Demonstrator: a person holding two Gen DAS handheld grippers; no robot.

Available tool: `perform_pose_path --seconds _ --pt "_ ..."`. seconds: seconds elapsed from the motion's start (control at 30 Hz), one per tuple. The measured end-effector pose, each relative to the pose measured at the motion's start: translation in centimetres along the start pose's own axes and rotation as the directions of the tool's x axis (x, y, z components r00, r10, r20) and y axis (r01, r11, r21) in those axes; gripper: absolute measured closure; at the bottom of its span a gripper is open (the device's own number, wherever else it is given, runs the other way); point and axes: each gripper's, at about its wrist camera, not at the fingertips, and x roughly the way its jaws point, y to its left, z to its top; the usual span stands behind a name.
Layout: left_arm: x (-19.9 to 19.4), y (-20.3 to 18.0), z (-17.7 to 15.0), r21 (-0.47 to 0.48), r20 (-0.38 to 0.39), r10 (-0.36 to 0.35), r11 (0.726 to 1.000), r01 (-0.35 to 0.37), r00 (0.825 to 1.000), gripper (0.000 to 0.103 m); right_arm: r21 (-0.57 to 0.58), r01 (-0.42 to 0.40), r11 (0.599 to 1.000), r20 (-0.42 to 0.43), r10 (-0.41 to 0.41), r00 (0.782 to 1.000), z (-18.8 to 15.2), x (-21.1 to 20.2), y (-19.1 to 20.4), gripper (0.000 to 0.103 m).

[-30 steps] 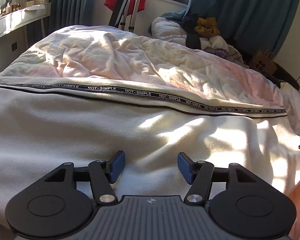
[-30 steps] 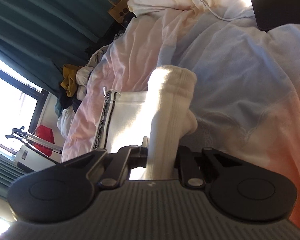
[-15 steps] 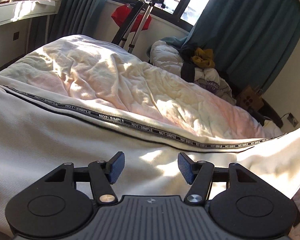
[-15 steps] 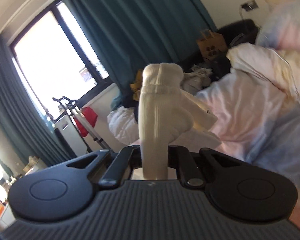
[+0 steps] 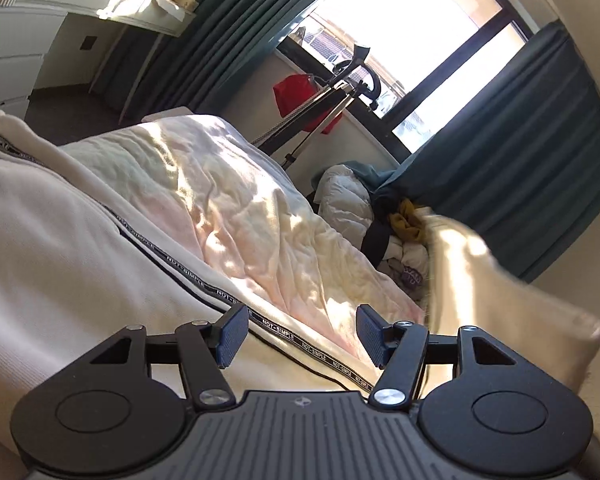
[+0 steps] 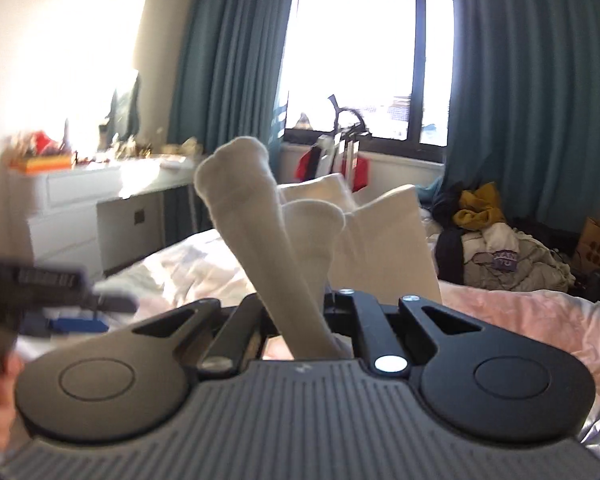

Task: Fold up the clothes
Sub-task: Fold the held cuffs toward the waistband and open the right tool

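Trousers (image 5: 80, 264), cream with a lettered side stripe, had lain flat on the bed (image 5: 228, 200); now the right gripper (image 6: 312, 320), clamped on their cuffs (image 6: 236, 184), had swung them up, apparently mid-fold. Left gripper (image 5: 298, 334) hovered wide open, empty.

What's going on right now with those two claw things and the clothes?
Left gripper open, empty, over the cream garment on the bed. Right gripper shut on its ribbed cuff, lifted. Nothing in the way.

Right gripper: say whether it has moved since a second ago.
Yes. The right gripper, shut on the cuff, swung up from facing the bed to face the window.
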Motion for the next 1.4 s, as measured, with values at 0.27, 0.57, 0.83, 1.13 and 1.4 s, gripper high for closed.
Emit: perform_pose_path --seconds 0.27,0.57,0.83,1.13,1.4 --pt "2.6 -0.8 -2.3 0.063 -0.130 -0.024 0.998 0.032 0.991 0.040 -0.231 -0.136 0.963 -0.254 0.076 0.964 -10.8 2.1 7.9 0.092" --pt "4.8 -1.9 -4.5 0.165 -0.206 0.055 0.986 -0.021 0.977 0.040 -0.131 -0.324 0.937 -0.314 0.271 0.910 -8.3 -0.8 4.0 0.058" --pt "5.9 -2.2 -5.6 0.221 -0.219 0.138 0.971 -0.089 0.966 0.040 -0.039 -0.061 0.997 -0.286 0.047 0.957 -9.4 -5.5 -3.4 0.033" --pt "6.7 -2.5 -6.3 0.258 -0.224 0.196 0.956 -0.136 0.955 0.040 -0.082 0.036 0.996 -0.459 -0.070 0.886 -12.9 -3.1 -6.2 0.033" --pt "6.7 -2.6 -6.3 0.264 -0.219 0.202 0.954 -0.141 0.955 0.040 -0.157 0.004 0.988 -0.495 -0.083 0.865 -13.0 -4.2 -5.7 0.033"
